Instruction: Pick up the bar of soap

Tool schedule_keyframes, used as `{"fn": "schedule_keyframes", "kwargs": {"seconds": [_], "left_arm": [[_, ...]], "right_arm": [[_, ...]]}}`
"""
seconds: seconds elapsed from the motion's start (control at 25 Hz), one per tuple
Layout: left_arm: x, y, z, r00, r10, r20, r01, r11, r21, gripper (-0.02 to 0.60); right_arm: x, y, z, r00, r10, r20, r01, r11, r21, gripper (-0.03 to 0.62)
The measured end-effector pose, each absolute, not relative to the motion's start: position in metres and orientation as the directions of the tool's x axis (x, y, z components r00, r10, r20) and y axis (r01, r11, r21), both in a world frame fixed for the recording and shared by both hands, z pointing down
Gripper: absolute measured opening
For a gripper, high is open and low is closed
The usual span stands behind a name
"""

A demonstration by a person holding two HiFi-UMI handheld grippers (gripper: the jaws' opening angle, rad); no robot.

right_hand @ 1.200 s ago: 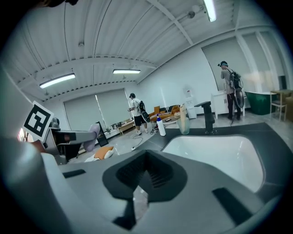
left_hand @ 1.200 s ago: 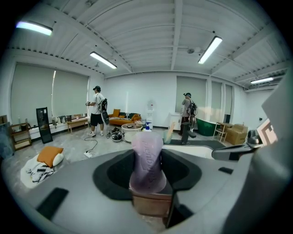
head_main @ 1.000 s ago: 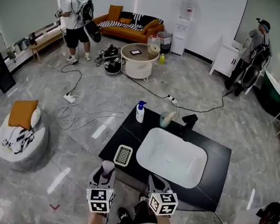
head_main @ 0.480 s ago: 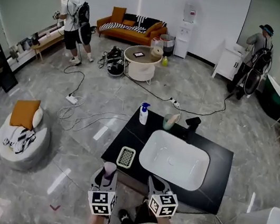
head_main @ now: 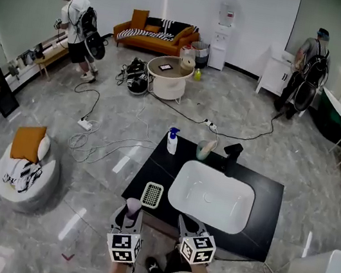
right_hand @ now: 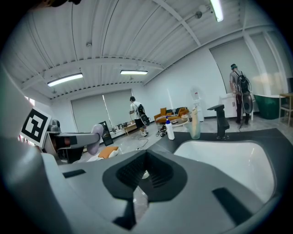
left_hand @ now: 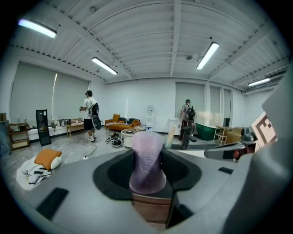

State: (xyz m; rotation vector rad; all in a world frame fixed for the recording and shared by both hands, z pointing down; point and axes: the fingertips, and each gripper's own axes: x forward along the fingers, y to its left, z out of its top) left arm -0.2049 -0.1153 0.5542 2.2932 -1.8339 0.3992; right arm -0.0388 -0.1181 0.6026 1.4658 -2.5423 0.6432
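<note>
Little has changed over the last second, and that is the telling part. The left claw (head_main: 130, 215) still pinches the bar of soap (left_hand: 147, 157) — a pale purple bar standing upright between the pads, its top poking above them. It hangs in the air just short of the near edge of the black surface (head_main: 152, 165), clear of the white slatted tray (head_main: 152, 194) beside the basin (head_main: 177, 189). The tray looks empty, though at this size I cannot be sure. The right claw (head_main: 187, 226) sits alongside the left, pressed together on nothing.

What has shifted is mostly background. The head view has swung slightly, a person (head_main: 78, 18) at the far left has walked further along the wall, and the one at the lower right is out of frame.

For the task this reads as done in substance — the soap is off the surface and the hold looks steady. What remains, I judge, is keeping the pinch firm, since a smooth bar could slide.
</note>
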Motion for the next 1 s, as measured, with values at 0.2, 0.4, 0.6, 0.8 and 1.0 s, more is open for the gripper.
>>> {"fn": "schedule_keyframes", "kwargs": {"seconds": [0.2,0.4,0.6,0.8,1.0], "left_arm": [[-0.210,-0.116,0.556,0.196,-0.927,0.321,-0.977,-0.213,-0.020,0.190],[-0.211,-0.114,0.561,0.195,-0.922,0.334,-0.977,-0.214,-0.019,0.190],[-0.213,-0.113,0.563,0.197,-0.922,0.333,-0.977,-0.214,-0.014,0.190],[-0.213,-0.114,0.561,0.206,-0.919,0.335,-0.974,-0.225,-0.017,0.190],[-0.212,-0.114,0.562,0.216,-0.918,0.333,-0.971,-0.237,-0.021,0.189]], "right_arm": [[-0.041,-0.119,0.605,-0.520,-0.788,0.329,-0.849,0.435,-0.300,0.003],[-0.044,-0.119,0.608,-0.531,-0.779,0.334,-0.841,0.433,-0.326,0.003],[-0.047,-0.118,0.608,-0.534,-0.775,0.338,-0.840,0.437,-0.323,0.003],[-0.049,-0.120,0.607,-0.534,-0.773,0.342,-0.840,0.439,-0.320,0.003],[-0.049,-0.121,0.606,-0.535,-0.775,0.336,-0.839,0.440,-0.320,0.003]]}}
